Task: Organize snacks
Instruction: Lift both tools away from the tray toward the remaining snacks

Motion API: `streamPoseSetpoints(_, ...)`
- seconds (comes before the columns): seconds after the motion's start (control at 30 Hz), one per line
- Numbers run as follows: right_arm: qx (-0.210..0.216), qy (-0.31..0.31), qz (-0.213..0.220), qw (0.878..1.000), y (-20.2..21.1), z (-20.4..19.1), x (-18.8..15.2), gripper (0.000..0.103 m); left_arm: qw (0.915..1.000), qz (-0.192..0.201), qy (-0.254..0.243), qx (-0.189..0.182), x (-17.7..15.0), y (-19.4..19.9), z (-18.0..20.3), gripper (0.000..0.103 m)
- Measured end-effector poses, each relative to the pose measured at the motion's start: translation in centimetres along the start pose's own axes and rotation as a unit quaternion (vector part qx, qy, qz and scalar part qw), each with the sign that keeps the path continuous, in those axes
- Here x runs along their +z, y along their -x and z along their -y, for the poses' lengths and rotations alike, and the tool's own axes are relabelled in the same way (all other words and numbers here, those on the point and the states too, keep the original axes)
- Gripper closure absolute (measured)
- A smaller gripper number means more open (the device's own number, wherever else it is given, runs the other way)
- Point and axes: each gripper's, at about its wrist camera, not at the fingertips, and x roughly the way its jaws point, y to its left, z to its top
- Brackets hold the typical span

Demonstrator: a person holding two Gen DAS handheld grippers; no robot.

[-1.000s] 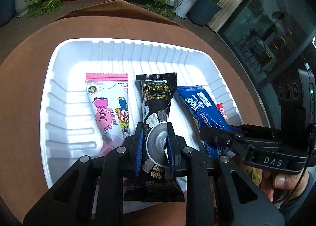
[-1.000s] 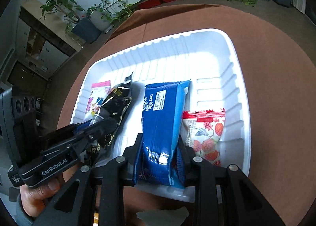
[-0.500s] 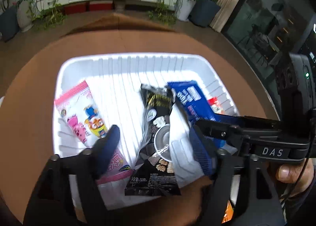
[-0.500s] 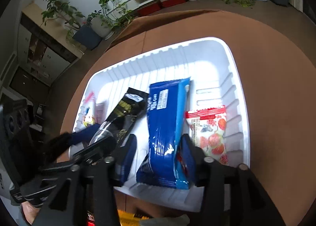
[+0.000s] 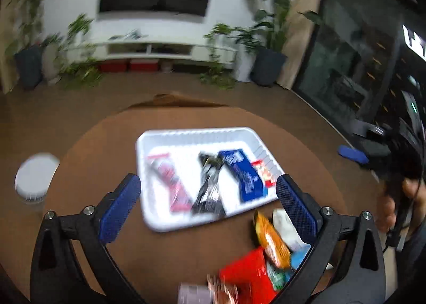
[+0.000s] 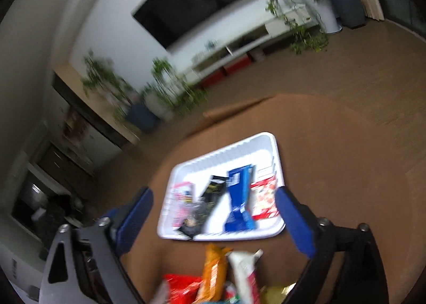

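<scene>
Two packets, the black packet [image 5: 209, 184] and blue packet [image 5: 243, 175], now lie released in the white tray [image 5: 159, 139]; each hand-held gripper, left hand-held gripper [image 5: 207, 209] and right hand-held gripper [image 6: 213, 220], has just opened, empty, pulled back toward the loose snacks [image 5: 269, 248] nearer than the tray, next on the table [image 5: 106, 131].

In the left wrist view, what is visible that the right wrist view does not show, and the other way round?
Only the left wrist view shows a white round lid at the table's left edge, and the right claw with the hand that carries it. Only the right wrist view shows the dark cabinets along the left wall. Both show the white tray with four packets side by side, the loose snack pile in front of it, and open, empty claws.
</scene>
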Motion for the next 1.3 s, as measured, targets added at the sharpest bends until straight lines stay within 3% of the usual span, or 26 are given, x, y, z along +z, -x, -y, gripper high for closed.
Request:
streamPoseSetpoints(0.1,0.018,-0.018,0.007,1.000,2.6,0.5,-2.9,0.003,0.9986,-0.008,0.052,0.005,-2.5,3.4,-2.2,0.000)
streamPoseSetpoints(0.27,0.005,-0.029,-0.015,0.999,5.2,1.4,-9.1,0.003,0.9964,-0.037,0.074,0.018,-7.9,6.0,-3.7,0.000)
streamPoseSetpoints(0.53,-0.029,-0.003,-0.048,0.998,6.1,1.2,-15.6,0.009,0.9944,-0.094,0.014,0.047,-14.7,4.8,-1.9,0.000)
streamPoseSetpoints(0.8,-0.071,0.070,-0.066,0.993,5.2,-0.8,-18.5,0.019,0.9881,-0.120,-0.025,0.093,-16.1,2.1,-1.6,0.001)
streamPoseSetpoints(1.1,-0.084,0.136,-0.068,0.985,4.5,-3.0,-20.1,0.021,0.9838,-0.158,-0.051,0.068,-16.5,-0.7,-1.4,0.002)
streamPoseSetpoints(1.17,-0.084,0.142,-0.067,0.984,4.5,-3.3,-20.2,0.021,0.9835,-0.162,-0.052,0.061,-16.4,-1.2,-1.5,0.010)
streamPoseSetpoints(1.23,-0.086,0.147,-0.067,0.983,4.5,-3.4,-20.1,0.021,0.9818,-0.171,-0.057,0.060,-16.4,-1.8,-1.5,0.032)
streamPoseSetpoints(1.3,-0.086,0.148,-0.067,0.983,4.5,-3.5,-20.1,0.021,0.9801,-0.181,-0.060,0.056,-16.3,-2.1,-1.7,0.037)
